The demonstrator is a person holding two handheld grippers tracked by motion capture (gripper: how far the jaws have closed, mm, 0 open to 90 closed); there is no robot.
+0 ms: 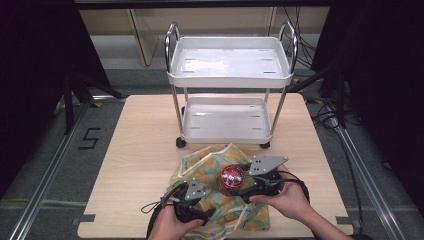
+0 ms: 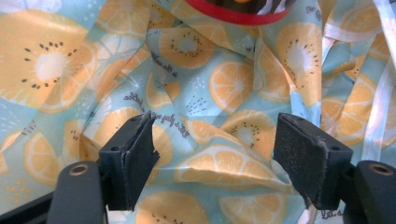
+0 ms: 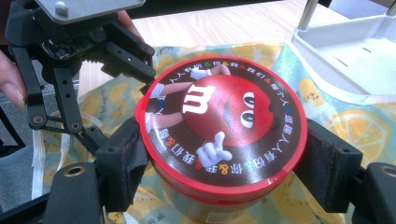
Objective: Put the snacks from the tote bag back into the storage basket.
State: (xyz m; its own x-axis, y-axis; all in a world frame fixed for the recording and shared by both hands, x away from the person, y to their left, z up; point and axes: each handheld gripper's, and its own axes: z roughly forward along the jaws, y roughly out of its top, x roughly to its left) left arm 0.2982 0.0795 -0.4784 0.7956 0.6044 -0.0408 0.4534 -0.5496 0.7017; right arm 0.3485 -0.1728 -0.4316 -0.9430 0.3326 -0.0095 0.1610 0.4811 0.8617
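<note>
The red-lidded candy tin (image 3: 224,126) stood upright, its axis vertical and lid facing up, over the fruit-print cloth bag (image 1: 220,200) near the table's (image 1: 145,145) front edge. The right gripper (image 3: 224,154) clamped it by the sides. The left gripper (image 2: 215,154) hung above the bag, jaws wide apart around nothing.

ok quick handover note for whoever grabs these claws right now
Right claw: shut on the red-lidded candy tin, over the fruit-print cloth bag.
Left claw: open, jaws wide just above the bag's fabric, gripping nothing.
White two-tier cart stands behind on the table, both trays bare.
Done: tin gripped.
Left: probably getting the tin and the bag apart, then placing it; destination unclear.
</note>
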